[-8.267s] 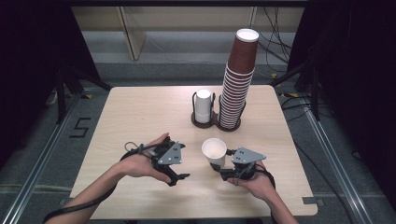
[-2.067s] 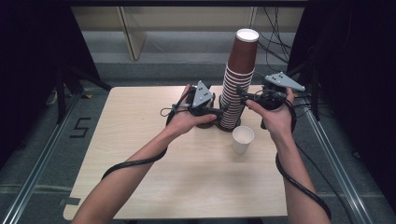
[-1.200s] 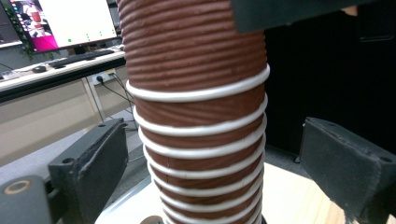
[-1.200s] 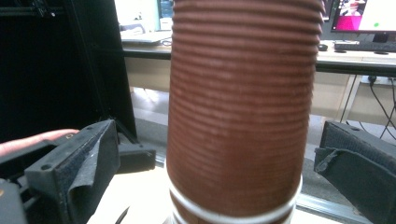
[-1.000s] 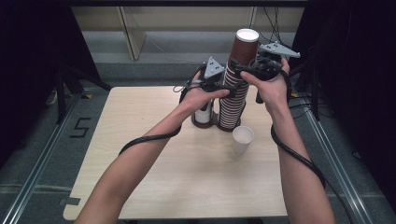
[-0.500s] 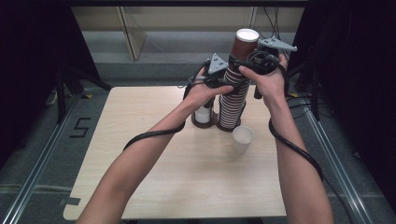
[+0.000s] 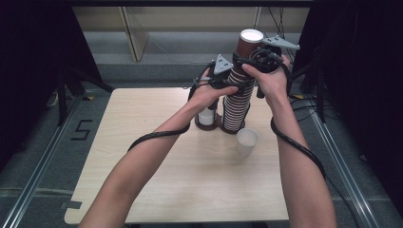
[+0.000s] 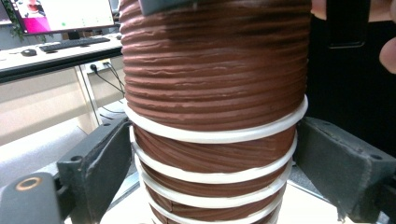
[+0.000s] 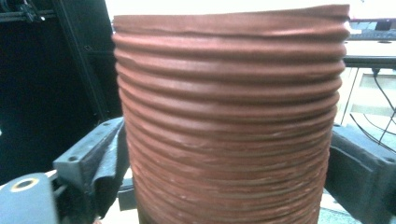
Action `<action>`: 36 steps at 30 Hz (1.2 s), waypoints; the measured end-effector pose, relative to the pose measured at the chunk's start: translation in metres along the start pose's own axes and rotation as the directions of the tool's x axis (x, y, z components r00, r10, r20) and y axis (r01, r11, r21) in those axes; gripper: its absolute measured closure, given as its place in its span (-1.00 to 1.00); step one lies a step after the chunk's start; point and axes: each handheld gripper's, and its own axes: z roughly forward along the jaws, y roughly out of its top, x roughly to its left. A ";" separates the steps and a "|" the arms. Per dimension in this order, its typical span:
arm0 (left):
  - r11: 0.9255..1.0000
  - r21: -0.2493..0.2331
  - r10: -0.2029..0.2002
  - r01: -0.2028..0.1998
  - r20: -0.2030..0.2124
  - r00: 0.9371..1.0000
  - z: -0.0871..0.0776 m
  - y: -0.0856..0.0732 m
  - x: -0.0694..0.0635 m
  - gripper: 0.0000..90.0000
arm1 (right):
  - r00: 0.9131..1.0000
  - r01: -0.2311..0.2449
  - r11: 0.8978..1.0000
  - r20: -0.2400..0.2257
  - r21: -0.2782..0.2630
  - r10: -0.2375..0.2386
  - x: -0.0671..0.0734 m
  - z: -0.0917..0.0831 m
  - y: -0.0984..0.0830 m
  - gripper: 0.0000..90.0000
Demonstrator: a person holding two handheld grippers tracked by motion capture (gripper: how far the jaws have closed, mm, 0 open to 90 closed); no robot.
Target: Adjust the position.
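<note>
Your left gripper (image 7: 227,81) has just closed on the brown cup stack (image 7: 240,85), jaws pressing below the top cup (image 7: 249,47). Your right gripper (image 7: 254,61) has just closed around that top cup, its pads touching both sides.

Light wood worktop (image 7: 142,142). Brown cup stack (image 7: 237,102) stands far-centre; short white cup (image 7: 206,117) just left of it, white cup (image 7: 247,141) just in front.

Cup stack (image 7: 240,90) mid-table (image 7: 142,142), short cup holder (image 7: 206,117) left, single cup (image 7: 247,142) before it.
</note>
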 end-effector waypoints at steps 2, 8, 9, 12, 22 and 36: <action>1.000 -0.001 0.001 -0.001 0.000 1.000 0.000 0.000 0.000 -0.76 | 1.000 0.004 1.000 0.005 -0.010 -0.004 -0.002 0.000 0.000 -0.68; 1.000 -0.008 0.001 -0.001 -0.004 1.000 0.000 -0.001 -0.001 -0.76 | 1.000 0.000 1.000 0.002 -0.011 0.000 -0.002 -0.001 0.000 -0.67; 1.000 -0.008 0.000 0.000 -0.004 1.000 0.000 -0.001 -0.001 -0.76 | 1.000 0.001 1.000 0.003 -0.010 -0.001 -0.002 -0.001 0.000 -0.66; 1.000 -0.008 0.002 -0.002 -0.004 1.000 0.000 -0.001 -0.002 -0.76 | 1.000 -0.017 1.000 -0.001 0.002 0.017 -0.002 -0.003 0.000 -0.66; 1.000 -0.010 0.002 -0.002 -0.005 1.000 -0.001 -0.001 -0.001 -0.75 | 1.000 0.005 1.000 0.008 -0.017 -0.005 -0.002 -0.001 0.000 -0.65; 1.000 -0.007 0.000 0.000 -0.008 1.000 0.000 -0.001 -0.001 -0.76 | 1.000 -0.017 0.998 0.011 -0.059 0.018 -0.001 -0.005 0.008 -0.61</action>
